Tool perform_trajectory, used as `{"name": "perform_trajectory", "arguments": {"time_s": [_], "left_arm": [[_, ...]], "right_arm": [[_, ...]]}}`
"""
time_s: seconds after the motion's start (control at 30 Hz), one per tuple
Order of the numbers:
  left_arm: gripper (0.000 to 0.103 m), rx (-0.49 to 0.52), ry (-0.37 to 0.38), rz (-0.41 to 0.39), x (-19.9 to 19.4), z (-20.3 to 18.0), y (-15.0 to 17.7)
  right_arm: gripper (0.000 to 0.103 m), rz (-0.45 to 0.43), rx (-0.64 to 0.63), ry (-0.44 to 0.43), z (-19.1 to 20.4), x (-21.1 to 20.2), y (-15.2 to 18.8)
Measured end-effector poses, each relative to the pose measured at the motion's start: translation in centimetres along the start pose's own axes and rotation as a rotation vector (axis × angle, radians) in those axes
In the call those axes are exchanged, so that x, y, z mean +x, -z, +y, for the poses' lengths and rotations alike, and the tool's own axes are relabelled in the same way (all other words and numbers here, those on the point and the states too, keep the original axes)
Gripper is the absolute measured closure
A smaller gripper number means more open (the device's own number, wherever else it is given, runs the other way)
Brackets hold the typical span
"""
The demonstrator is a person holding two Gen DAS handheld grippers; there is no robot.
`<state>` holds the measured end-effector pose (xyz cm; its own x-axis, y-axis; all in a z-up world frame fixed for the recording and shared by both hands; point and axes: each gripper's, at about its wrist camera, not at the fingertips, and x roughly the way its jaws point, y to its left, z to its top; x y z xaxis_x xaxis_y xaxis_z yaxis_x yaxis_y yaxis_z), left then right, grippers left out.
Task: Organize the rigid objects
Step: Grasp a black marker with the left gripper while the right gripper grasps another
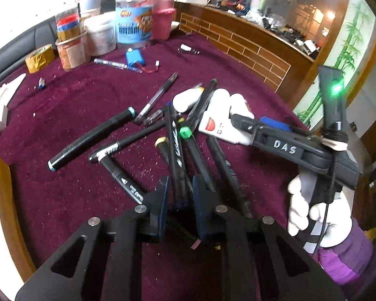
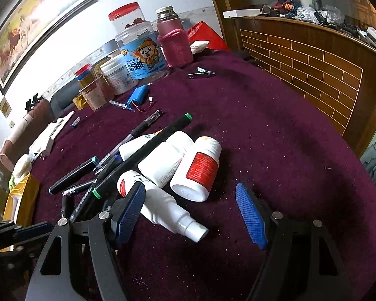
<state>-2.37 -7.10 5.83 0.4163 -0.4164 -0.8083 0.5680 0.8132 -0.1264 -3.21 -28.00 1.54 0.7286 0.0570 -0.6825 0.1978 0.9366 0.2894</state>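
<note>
Maroon cloth (image 2: 275, 130): my left gripper (image 1: 180, 195) clamps a marker (image 1: 176, 148) (blurred); right gripper (image 2: 190, 215) gapes around the spray bottle (image 2: 163, 205).

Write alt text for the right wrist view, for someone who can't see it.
The right gripper is open over a maroon tablecloth, its jaws straddling a lying white spray bottle. Just beyond lie a red-labelled white pill bottle, two more white bottles and a heap of black markers; jars stand at the far edge.

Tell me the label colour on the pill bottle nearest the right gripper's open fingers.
Red, on a white pill bottle; right wrist view shows it best.
</note>
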Motion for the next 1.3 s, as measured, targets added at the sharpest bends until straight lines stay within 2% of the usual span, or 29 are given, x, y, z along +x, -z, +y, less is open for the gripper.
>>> {"name": "perform_trajectory", "arguments": {"time_s": [0.17, 0.3, 0.5, 0.63, 0.77, 0.8, 0.87, 1.07, 1.3], "left_arm": [[0.086, -0.003, -0.002, 0.028, 2.2, -1.1, -0.8], [0.086, 0.005, -0.047, 0.046, 4.0, -1.4, -0.9], [0.087, -0.004, -0.060, 0.027, 3.2, -1.3, -0.6], [0.084, -0.004, -0.102, 0.031, 4.2, -1.3, -1.7], [0.082, 0.048, -0.162, 0.062, 5.7, -2.1, -1.6], [0.091, 0.031, -0.152, 0.048, 5.3, -1.8, -1.6], [0.091, -0.024, -0.099, 0.022, 4.3, -0.8, -1.5], [0.091, -0.145, -0.043, -0.120, -1.5, 2.0, 0.0], [0.091, -0.313, -0.009, -0.302, -10.4, 7.0, 4.5]], "right_arm": [[0.033, 0.002, 0.014, -0.005, -0.3, 0.0, 0.0], [0.033, 0.002, 0.021, -0.004, -0.4, -0.1, 0.0], [0.033, 0.000, 0.027, -0.002, -0.4, -0.1, 0.0], [0.033, 0.001, 0.024, -0.003, -0.4, 0.0, 0.0], [0.033, 0.000, 0.028, -0.002, -0.4, 0.0, 0.0], [0.033, 0.000, 0.028, -0.002, -0.4, -0.1, 0.0], [0.033, -0.001, 0.030, -0.001, -0.4, 0.0, 0.0], [0.033, 0.000, 0.036, -0.004, -0.7, 0.0, -0.1], [0.034, 0.004, 0.036, -0.003, -0.8, 0.1, -0.2]]}}
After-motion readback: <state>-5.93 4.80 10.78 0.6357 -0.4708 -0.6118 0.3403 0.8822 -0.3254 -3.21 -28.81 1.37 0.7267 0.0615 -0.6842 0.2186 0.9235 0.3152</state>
